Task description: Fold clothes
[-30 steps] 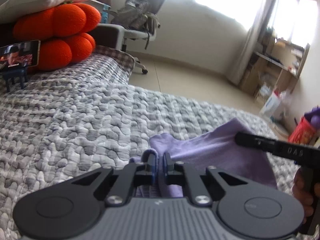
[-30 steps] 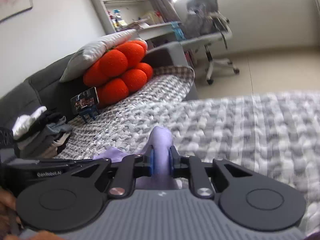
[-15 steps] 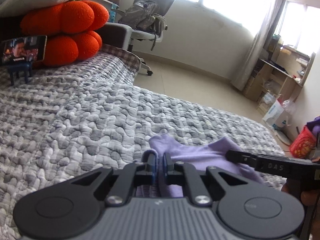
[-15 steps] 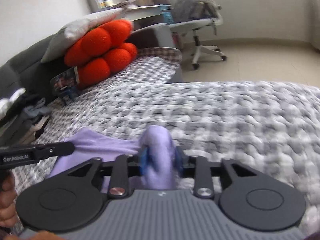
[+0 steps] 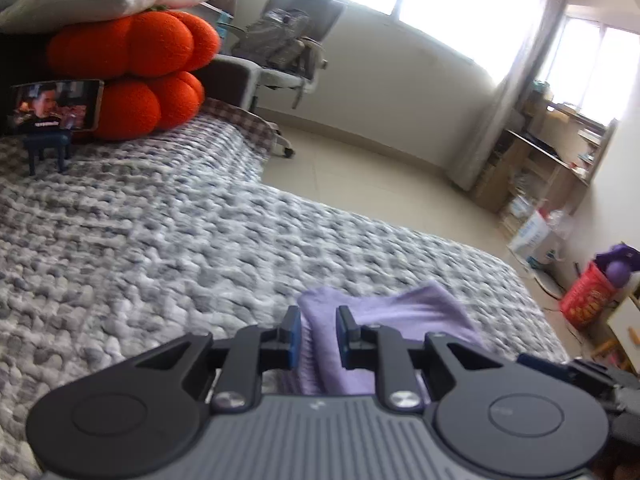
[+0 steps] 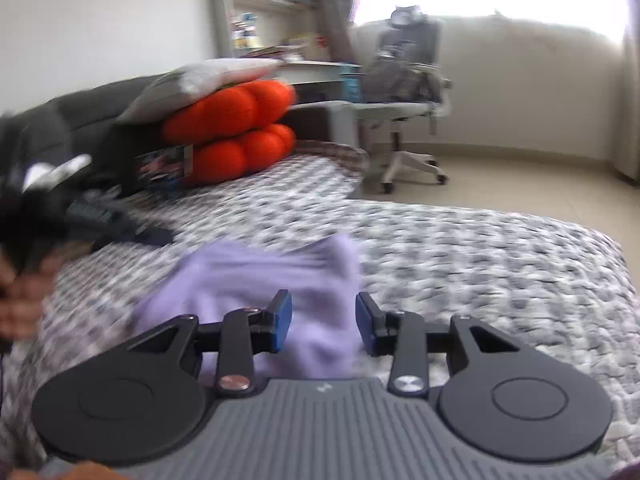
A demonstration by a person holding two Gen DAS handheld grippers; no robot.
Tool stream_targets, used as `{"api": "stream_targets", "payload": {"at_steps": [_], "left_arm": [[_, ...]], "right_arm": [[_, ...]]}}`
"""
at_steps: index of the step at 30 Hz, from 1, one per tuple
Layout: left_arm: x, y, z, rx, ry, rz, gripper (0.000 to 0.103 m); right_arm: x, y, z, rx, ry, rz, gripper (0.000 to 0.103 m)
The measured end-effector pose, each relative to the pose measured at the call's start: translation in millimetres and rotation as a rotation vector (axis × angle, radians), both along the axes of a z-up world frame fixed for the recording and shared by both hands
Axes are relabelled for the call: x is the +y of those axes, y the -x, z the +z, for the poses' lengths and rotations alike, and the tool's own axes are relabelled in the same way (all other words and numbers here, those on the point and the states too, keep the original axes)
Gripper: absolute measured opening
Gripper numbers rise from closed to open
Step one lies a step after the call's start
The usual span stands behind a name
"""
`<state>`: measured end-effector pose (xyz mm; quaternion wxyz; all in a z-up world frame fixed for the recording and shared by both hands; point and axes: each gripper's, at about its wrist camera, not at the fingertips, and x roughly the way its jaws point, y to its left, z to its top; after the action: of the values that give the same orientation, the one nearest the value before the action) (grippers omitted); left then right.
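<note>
- Lying soft and rumpled on the nubbly grey-and-white quilt [image 5: 168, 248]: the lilac garment [image 6: 256, 276], its ridge of cloth between both sets of blue pads.
- Left gripper [image 5: 318, 330]: just been opening, narrow gap, cloth between but loose.
- Right gripper [image 6: 323, 318]: parted wider than a second ago, pads clear of the cloth.
- Behind: round orange cushions [image 5: 132, 68].

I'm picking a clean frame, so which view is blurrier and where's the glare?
Right wrist view: more motion-smeared, with the purple cloth, blanket and orange cushion streaked. Left wrist view: sharper, only softly blurred near the cloth. Both: windows blown out white, fisheye bending the room edges.
</note>
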<state>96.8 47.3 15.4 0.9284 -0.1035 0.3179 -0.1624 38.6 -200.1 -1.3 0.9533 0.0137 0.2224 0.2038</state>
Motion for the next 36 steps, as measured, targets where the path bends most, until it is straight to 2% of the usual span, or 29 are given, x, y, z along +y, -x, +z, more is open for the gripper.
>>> {"api": "stream_targets", "payload": {"at_steps": [4, 9, 18, 19, 20, 23, 25, 30, 32, 34, 35, 36], "left_arm": [[-16.3, 8.0, -9.3, 0.030, -0.076, -0.036, 0.024], [-25.7, 9.5, -21.2, 0.046, -0.129, -0.060, 0.029], [-25.0, -3.3, -25.5, 0.085, -0.098, -0.046, 0.032], [-25.4, -3.2, -25.5, 0.083, -0.097, -0.043, 0.027], [-27.2, -1.4, -25.2, 0.071, -0.106, -0.040, 0.018], [-28.1, 4.3, -20.7, 0.035, -0.113, -0.028, 0.007], [-25.1, 7.6, -15.6, 0.019, -0.091, -0.019, 0.006], [-13.5, 7.3, -3.9, -0.017, -0.087, 0.011, 0.001], [-11.0, -0.9, -12.3, 0.025, -0.097, 0.024, 0.001], [-7.9, -0.5, -19.1, 0.052, -0.065, 0.010, 0.002], [-6.1, 0.9, -21.7, 0.063, -0.044, -0.001, 0.003], [-4.0, 3.0, -22.6, 0.064, -0.026, -0.005, 0.003]], "right_arm": [[19.0, 14.8, -4.8, -0.022, 0.050, 0.065, 0.039], [28.0, 25.2, -14.0, -0.019, 0.076, 0.098, 0.039], [33.4, 28.1, -26.1, 0.001, 0.098, 0.092, 0.039], [34.7, 27.8, -27.4, 0.008, 0.102, 0.091, 0.034], [35.6, 27.3, -28.7, 0.014, 0.104, 0.082, 0.025], [36.9, 26.2, -29.0, 0.023, 0.105, 0.054, 0.003], [34.8, 27.9, -24.2, 0.020, 0.071, 0.050, 0.001], [30.6, 33.5, -9.1, 0.002, 0.002, 0.055, 0.001], [34.0, 27.0, -15.8, 0.053, 0.020, 0.054, 0.004], [37.2, 20.8, -24.7, 0.106, 0.034, 0.050, 0.005], [37.9, 22.6, -25.5, 0.103, 0.031, 0.057, 0.013], [38.5, 25.5, -25.1, 0.092, 0.025, 0.067, 0.016]]}}
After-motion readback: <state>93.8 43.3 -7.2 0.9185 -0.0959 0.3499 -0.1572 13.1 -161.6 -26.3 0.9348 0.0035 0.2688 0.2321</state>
